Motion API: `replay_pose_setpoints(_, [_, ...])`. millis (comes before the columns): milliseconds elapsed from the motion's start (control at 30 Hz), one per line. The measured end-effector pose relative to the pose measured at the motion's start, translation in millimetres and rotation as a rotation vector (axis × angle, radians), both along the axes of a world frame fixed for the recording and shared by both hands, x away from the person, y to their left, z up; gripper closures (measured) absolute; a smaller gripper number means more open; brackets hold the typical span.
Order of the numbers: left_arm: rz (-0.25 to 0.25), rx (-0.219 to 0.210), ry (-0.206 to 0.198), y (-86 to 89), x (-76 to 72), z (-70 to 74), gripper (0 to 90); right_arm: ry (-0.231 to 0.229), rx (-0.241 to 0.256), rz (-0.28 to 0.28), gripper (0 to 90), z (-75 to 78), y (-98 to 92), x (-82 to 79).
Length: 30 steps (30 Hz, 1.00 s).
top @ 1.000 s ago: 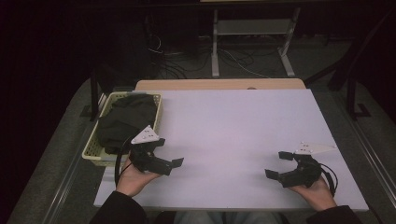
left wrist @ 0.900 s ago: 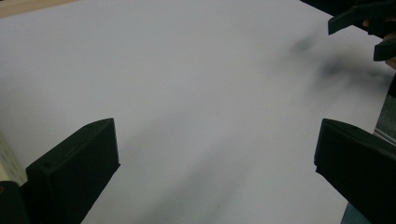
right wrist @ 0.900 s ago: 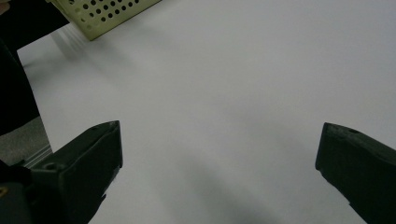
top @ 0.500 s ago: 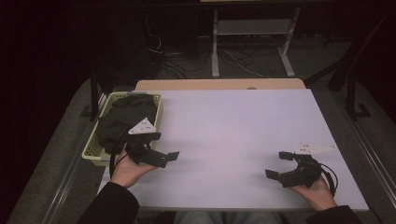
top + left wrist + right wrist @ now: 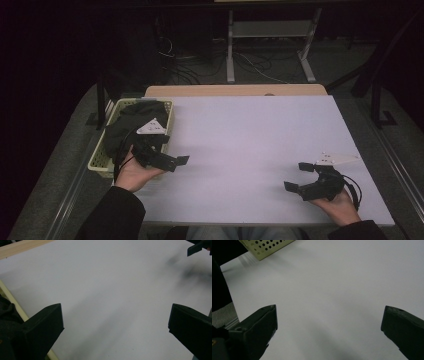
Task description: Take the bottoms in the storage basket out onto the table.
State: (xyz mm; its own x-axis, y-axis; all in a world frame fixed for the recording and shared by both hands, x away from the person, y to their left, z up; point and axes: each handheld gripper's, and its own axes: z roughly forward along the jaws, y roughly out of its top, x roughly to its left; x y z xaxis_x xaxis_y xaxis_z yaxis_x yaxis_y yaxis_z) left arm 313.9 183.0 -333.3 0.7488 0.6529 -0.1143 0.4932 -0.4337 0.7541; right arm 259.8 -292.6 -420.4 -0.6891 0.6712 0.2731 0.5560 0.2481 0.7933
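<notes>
A pale yellow perforated basket (image 5: 99, 163) stands at the table's left edge with a dark cloth (image 5: 125, 125) heaped in it. My left gripper (image 5: 172, 152) hovers by the basket's near right corner, open, with nothing between its jaws. In the left gripper view it (image 5: 115, 327) looks across the white table top (image 5: 112, 285), with the basket's rim (image 5: 12, 303) and the cloth (image 5: 5, 315) at the left. My right gripper (image 5: 298, 176) rests open near the front right of the table. In its own view the right gripper (image 5: 328, 327) holds nothing, and the basket (image 5: 264, 247) lies far off.
The white table top (image 5: 250, 135) has a wooden strip (image 5: 235, 90) along its back edge. Behind the table are metal stand legs (image 5: 270, 30) and floor cables (image 5: 185, 70). A dark sleeve (image 5: 219, 282) shows at the left of the right gripper view.
My left gripper has moved back and left, toward the basket's near right corner. The right gripper has stayed where it was.
</notes>
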Motion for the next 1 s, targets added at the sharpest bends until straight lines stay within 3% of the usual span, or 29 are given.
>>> replay_pose_setpoints(1000, [0.054,0.026,-0.002,18.9,25.3,15.6,0.0,-0.002,-0.002,0.0,0.2,-0.1,-1.1,0.2])
